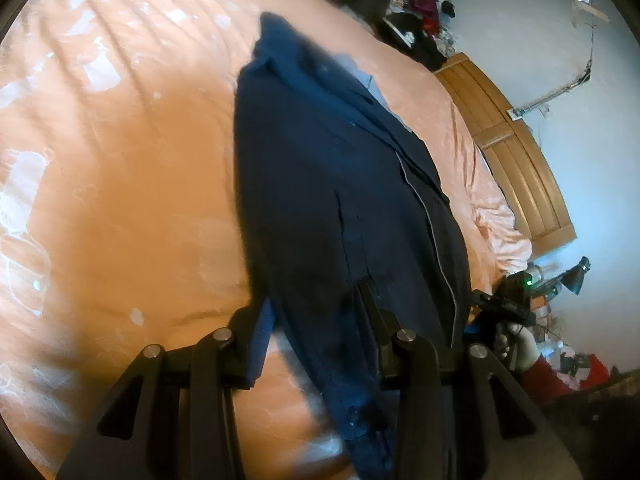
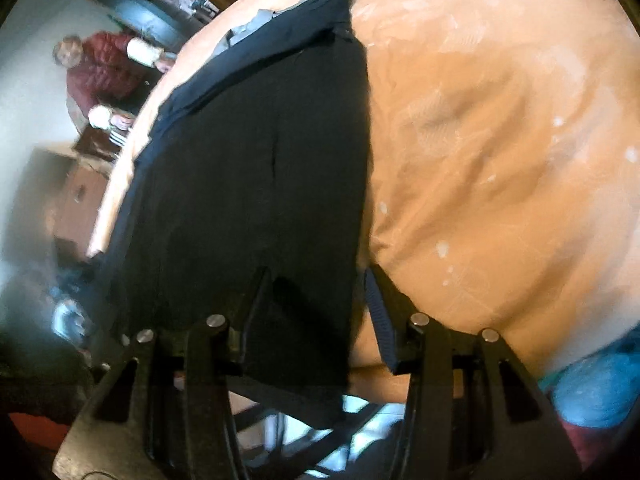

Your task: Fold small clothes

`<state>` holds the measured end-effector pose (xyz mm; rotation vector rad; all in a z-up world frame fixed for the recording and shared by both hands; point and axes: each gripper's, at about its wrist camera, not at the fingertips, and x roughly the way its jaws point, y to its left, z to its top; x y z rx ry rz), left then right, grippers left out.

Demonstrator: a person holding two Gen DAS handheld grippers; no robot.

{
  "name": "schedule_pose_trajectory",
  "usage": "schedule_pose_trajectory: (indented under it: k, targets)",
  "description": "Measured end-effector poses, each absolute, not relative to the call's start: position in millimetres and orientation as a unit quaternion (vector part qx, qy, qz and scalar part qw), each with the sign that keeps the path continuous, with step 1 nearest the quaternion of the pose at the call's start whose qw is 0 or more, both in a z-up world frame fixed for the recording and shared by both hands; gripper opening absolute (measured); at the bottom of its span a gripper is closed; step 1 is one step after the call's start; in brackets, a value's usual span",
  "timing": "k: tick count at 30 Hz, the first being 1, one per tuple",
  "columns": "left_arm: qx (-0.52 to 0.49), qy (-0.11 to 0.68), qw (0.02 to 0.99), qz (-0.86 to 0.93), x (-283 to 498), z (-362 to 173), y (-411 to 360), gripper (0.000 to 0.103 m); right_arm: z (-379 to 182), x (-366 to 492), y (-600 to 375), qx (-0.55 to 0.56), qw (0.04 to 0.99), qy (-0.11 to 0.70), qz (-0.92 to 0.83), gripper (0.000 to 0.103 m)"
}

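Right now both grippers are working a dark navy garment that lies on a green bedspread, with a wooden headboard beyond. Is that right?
Not quite: the bedspread is orange-peach, not green, as both wrist views show. The rest holds: the dark navy garment lies on it between the fingers of the left gripper and right gripper, with the wooden headboard beyond.

Navy garment [image 1: 340,184] with pale piping on orange bedspread [image 1: 120,168].

Each camera sat just behind its own claw, looking forward along the fingers and down onto the bed. The left claw [image 1: 316,316] view faced the wooden headboard [image 1: 516,160]; the right claw [image 2: 316,292] view faced the opposite way. Both sat close above the dark navy garment [image 1: 340,184] and shared it and the orange bedspread [image 2: 500,140].
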<state>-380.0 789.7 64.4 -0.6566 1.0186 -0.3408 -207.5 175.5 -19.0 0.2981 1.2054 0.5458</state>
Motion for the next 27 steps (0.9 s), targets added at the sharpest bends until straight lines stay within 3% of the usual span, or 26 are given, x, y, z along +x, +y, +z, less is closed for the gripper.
schedule_pose_trajectory:
  k: [7,27]
  targets:
    - [-0.315,0.476,0.806,-0.158,-378.9,64.1,788.5,0.040,-26.0,-212.6,177.6,0.144,0.772,0.563,0.257,0.052]
    - [-0.288,0.493,0.795,-0.206,-399.3,74.2,763.7,0.040,-43.1,-237.6,187.9,0.198,0.722,0.589,0.305,0.054]
